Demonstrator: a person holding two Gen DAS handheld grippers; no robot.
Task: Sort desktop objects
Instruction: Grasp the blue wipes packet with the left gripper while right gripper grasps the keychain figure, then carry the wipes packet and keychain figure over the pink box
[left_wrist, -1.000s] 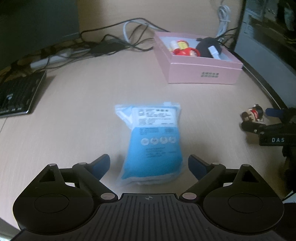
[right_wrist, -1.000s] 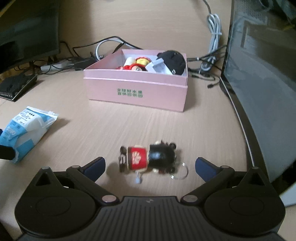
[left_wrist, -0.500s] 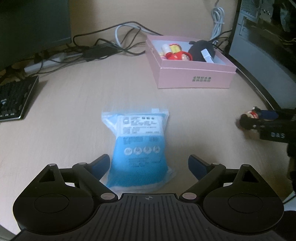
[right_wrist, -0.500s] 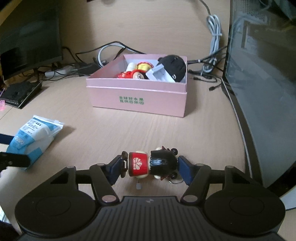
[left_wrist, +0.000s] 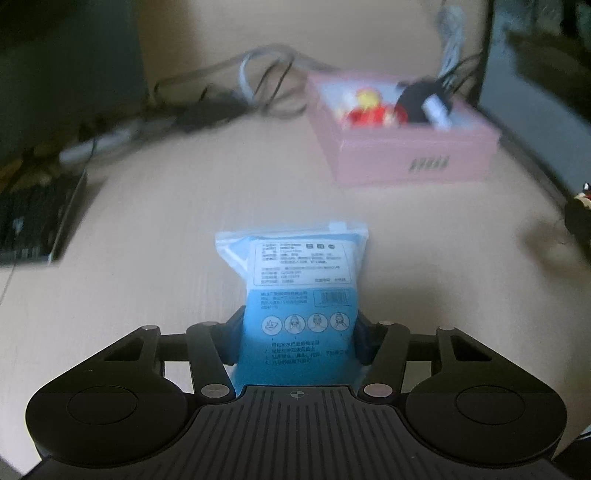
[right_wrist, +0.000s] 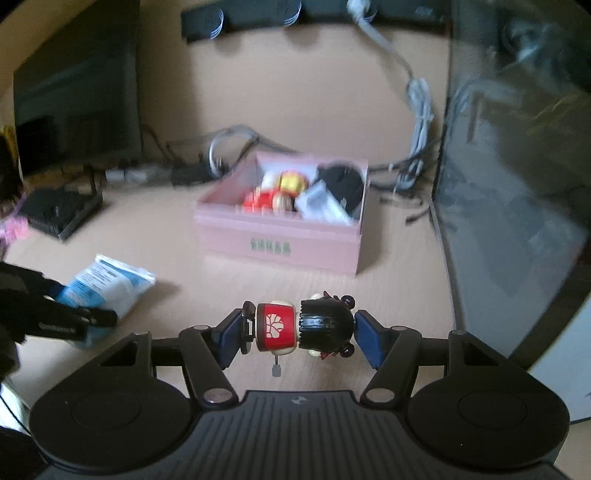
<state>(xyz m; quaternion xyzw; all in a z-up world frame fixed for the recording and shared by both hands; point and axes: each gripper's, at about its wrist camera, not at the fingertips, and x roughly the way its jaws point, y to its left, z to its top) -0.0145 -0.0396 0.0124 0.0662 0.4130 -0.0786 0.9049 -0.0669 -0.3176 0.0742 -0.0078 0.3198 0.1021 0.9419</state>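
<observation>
Left gripper (left_wrist: 297, 341) just closed on the lower half of a blue-and-white wipes packet (left_wrist: 295, 295), both blue pads pressed against its sides, the packet standing out along the fingers toward 12 o'clock with its printed label end farthest away. Whether the packet's far end touched the wooden desk (left_wrist: 184, 221) could not be told from the left wrist view. Right gripper (right_wrist: 297, 332) narrowed partway and clamped end to end on a small doll figurine (right_wrist: 303, 328), lying sideways between the pads: red body toward 9 o'clock, black-haired head toward 3 o'clock, a tiny keyring tab hanging below. Seen held clear above the desk surface. At 9 o'clock in the right wrist view, the left gripper's dark finger and the packet beside it. Farther off at 12 o'clock, an open pink box (right_wrist: 280, 243) with green lettering on its front wall, holding a red-and-yellow toy (right_wrist: 280, 192), a black rounded object (right_wrist: 343, 184) and something white (right_wrist: 321, 206). Beyond the box, a tangle of cables (right_wrist: 229, 147) and a power strip. At 10 o'clock, a black keyboard (right_wrist: 59, 210) under a dark monitor (right_wrist: 77, 92); at 3 o'clock, a curved dark screen (right_wrist: 517, 166) along the desk's edge.
</observation>
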